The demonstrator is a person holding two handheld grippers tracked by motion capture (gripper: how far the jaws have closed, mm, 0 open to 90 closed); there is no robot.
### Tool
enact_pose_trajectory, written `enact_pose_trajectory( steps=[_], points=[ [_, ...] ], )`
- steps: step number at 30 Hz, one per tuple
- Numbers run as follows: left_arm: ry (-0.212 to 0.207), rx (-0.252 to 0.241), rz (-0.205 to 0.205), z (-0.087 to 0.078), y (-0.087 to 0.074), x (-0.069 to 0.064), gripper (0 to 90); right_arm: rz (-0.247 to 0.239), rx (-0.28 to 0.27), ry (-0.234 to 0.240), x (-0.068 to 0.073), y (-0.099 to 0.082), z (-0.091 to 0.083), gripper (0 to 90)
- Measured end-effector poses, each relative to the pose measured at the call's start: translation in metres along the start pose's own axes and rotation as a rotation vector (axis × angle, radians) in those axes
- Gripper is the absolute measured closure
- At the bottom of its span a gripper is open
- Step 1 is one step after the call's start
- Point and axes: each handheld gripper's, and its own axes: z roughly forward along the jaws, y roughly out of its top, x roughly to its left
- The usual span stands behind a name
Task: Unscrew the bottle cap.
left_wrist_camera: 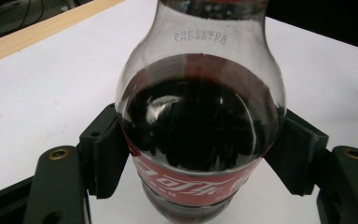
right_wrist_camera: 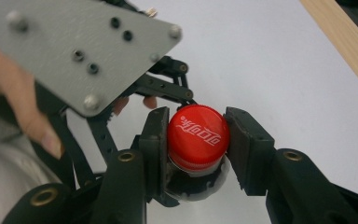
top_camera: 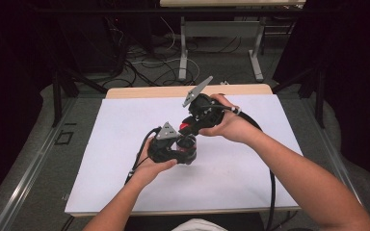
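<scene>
Now our left tool (left_wrist_camera: 200,154) squeezes the upright bottle (left_wrist_camera: 200,126), and our right tool (right_wrist_camera: 196,140) pinches its red cap (right_wrist_camera: 198,135) from above.

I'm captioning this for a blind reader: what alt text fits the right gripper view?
The right gripper has its two black jaws closed on the red cap of a cola bottle, seen from above over a white table. At upper left are the left gripper's grey plate and a hand's fingers.
</scene>
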Motion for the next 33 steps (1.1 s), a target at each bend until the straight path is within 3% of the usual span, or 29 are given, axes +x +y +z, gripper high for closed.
enact_pose_trajectory(
  steps=[3,4,5,7,9,11,14,15,20,23,26,29,31,33],
  points=[
    [-0.001,0.009,0.007,-0.001,0.001,0.001,30.0,-0.12,-0.002,0.035,-0.002,0.0,0.0,59.7],
    [0.006,-0.001,0.007,-0.001,0.0,0.002,30.0,-0.112,-0.01,0.027,-0.002,0.0,0.0,55.9],
    [0.007,-0.002,0.002,-0.001,0.0,0.002,30.0,-0.075,-0.018,0.008,-0.001,-0.001,0.0,47.2],
    [0.005,0.007,-0.001,-0.002,0.001,0.003,30.0,-0.002,-0.028,0.007,0.002,-0.001,0.0,43.3],
    [0.018,-0.002,-0.001,-0.002,0.0,0.004,30.0,0.053,-0.043,-0.029,0.008,-0.001,0.0,39.9],
    [0.019,-0.009,-0.009,-0.002,0.001,0.004,30.0,0.113,-0.06,-0.078,0.013,-0.001,0.001,40.1],
    [0.02,-0.011,-0.015,-0.002,0.001,0.004,30.0,0.231,-0.05,-0.162,0.023,0.0,0.0,47.7],
    [0.022,-0.012,-0.015,-0.002,0.001,0.004,30.0,0.248,-0.063,-0.201,0.026,0.0,0.001,51.2],
    [0.026,-0.01,-0.001,-0.002,0.001,0.005,30.0,0.321,-0.069,-0.216,0.029,0.001,0.004,53.5],
    [0.024,-0.004,0.002,-0.002,0.001,0.004,30.0,0.354,-0.075,-0.219,0.026,0.002,0.003,59.4],
    [0.018,0.001,0.001,-0.002,0.001,0.003,30.0,0.336,-0.064,-0.203,0.022,0.001,0.002,60.4],
    [0.004,0.022,0.011,-0.002,0.001,0.002,30.0,0.289,-0.038,-0.153,0.016,0.001,0.0,60.6],
    [0.012,0.004,0.013,0.0,0.001,0.001,30.0,0.236,-0.024,-0.118,0.011,0.001,-0.001,60.7],
    [0.013,0.002,0.026,0.001,0.001,0.001,30.0,0.15,-0.001,-0.071,0.007,0.003,-0.002,60.8]
  ],
)
